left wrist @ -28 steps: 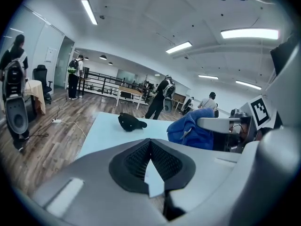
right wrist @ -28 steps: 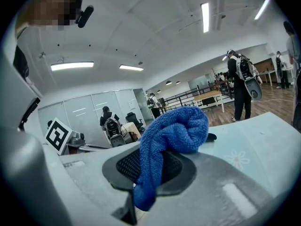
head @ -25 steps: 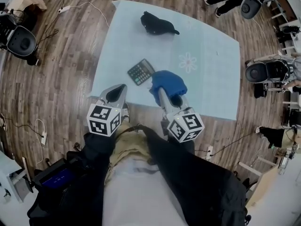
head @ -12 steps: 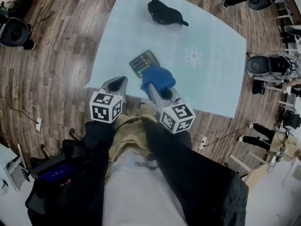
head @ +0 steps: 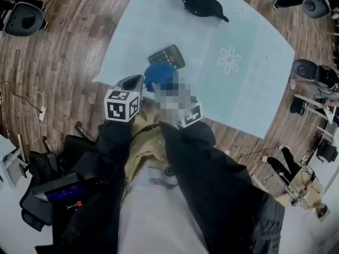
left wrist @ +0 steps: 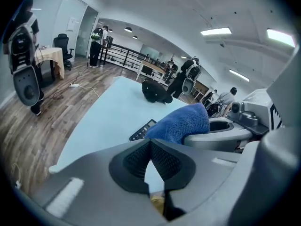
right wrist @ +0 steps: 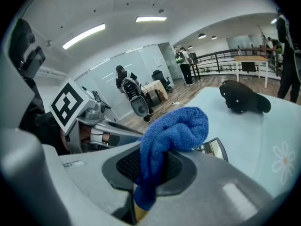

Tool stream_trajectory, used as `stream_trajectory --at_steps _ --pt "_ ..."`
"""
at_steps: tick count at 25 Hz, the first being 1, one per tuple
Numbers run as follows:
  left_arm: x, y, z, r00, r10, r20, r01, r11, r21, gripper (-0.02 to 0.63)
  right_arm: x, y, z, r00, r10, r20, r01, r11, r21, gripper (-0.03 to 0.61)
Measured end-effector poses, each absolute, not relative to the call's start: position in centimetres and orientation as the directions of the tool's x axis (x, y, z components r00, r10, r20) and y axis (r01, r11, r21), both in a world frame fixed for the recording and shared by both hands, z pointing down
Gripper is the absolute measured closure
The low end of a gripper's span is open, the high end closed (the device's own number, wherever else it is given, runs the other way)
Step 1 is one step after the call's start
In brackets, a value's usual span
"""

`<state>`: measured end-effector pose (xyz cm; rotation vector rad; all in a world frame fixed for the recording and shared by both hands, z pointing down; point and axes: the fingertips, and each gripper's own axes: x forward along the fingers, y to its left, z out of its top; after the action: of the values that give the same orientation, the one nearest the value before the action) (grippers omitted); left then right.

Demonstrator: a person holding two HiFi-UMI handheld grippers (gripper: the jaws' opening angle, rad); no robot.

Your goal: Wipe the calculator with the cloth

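Right hand-held gripper clamps blue cloth over calculator near edge.

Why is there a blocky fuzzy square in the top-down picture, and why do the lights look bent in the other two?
Head view: that blocky patch was laid over the picture afterwards; it hides part of the right gripper beside the blue cloth. Left gripper view and right gripper view: wide-angle lenses curve the ceiling lights and leave the corners black.

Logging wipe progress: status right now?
Left gripper shut, empty. Right gripper shut on blue cloth. Cloth at calculator near edge, contact unclear. Black item far back, not in path.
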<state>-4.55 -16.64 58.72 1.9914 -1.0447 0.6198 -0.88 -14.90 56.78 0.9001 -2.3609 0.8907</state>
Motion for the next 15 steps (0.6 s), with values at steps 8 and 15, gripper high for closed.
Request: stream_trajectory --at_steps 8,15 --pt "-4.3 -16.7 61.2 0.512 -0.437 0.739 -0.859 -0.282 0.428 0.611 -1.5 -16.2 60.4 -0.705 -0.303 0.641 -0.644 0.651 -0.401 0.52" --pt "-4.9 -17.4 62.3 0.494 -0.442 0.749 -0.87 -0.26 0.419 0.611 -2.4 -17.5 62.2 -0.744 -0.257 0.616 -0.587 0.692 -0.42 0.52"
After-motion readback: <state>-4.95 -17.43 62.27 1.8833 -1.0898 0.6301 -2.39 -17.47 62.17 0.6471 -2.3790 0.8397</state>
